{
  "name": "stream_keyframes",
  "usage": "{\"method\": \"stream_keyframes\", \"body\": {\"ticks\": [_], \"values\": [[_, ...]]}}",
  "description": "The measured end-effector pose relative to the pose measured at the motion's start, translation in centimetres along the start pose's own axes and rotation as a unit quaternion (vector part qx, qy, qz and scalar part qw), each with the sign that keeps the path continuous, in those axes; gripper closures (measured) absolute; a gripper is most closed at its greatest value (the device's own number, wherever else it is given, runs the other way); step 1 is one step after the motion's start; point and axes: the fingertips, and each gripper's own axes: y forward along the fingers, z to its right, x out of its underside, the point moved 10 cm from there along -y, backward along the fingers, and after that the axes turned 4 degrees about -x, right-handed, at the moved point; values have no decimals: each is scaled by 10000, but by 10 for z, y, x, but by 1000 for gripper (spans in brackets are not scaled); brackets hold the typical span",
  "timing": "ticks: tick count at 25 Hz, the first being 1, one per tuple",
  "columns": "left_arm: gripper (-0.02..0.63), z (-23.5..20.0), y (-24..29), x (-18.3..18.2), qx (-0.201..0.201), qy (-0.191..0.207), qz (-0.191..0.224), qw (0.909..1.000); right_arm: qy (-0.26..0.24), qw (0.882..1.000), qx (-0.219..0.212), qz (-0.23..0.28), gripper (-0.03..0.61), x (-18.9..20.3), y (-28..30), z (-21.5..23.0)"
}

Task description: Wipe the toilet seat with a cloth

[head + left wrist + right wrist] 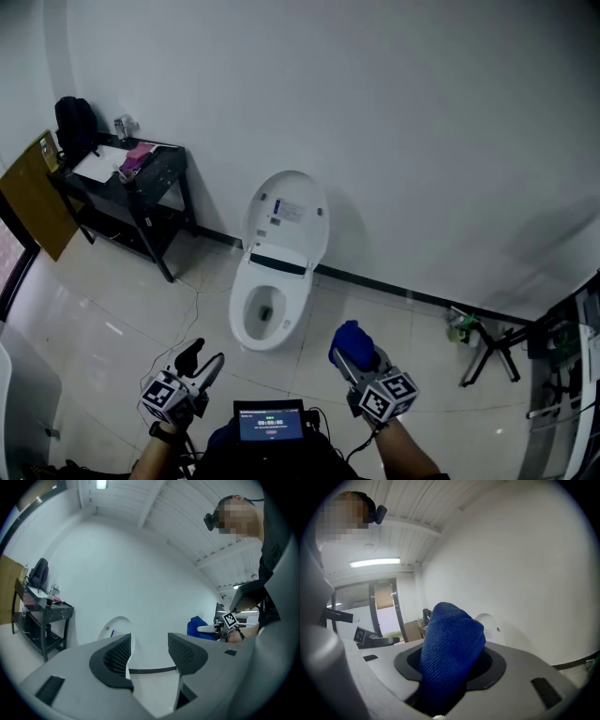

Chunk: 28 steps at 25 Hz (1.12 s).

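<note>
Both hand-held grippers sit low in the head view, well apart from the toilet (272, 281), one on each side of a small screen (270, 422) at the bottom edge.

The right hand-held gripper (450, 670) is clamped on a blue cloth (451, 641). In its own view the cloth is bunched between the jaws and stands up out of them. It fills the gap and hides the fingertips. In the head view the cloth shows as a blue lump at the front of this hand-held gripper, over the tiled floor (112, 309) to the right of the bowl and not touching the toilet.

The left hand-held gripper (149, 653) has its jaws apart with nothing between them. Only the wall and floor show through the gap.

The toilet stands against the white wall. Its lid (289, 211) is raised and leans back, and it carries a small label. The toilet seat (246, 314) lies down on the bowl, and neither hand-held gripper touches it.

To the left, a black tabletop (159, 173) stands by the wall. It holds a dark backpack (75, 122), white papers (98, 164) and a pink item (139, 155). A brown board (37, 192) leans just beside it. At the right, a black stand (487, 345) rests on the floor near the wall.
</note>
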Motion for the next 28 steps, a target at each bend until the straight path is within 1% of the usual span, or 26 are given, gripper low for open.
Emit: {"method": "stream_keyframes", "body": {"ticks": [4,13,16,19,24,28], "values": [[357,7,-1,4,9,172,-26,9998,-36,10000,14,21,365,-1,-13,3],[357,25,-6,-7,-97,176,59,9998,94,9998,-164,-30,365,6,-12,1],[357,23,-7,-6,-123,219,88,9996,137,9996,-238,-1,365,5,-7,1],[357,25,-6,-6,-128,246,100,9996,69,9996,-275,0,365,2,-7,0],[357,30,-3,-12,-179,166,178,9995,80,9995,-289,18,365,2,-5,4],[357,18,0,-3,-181,352,167,9991,88,9995,-302,14,365,1,0,8]]}}
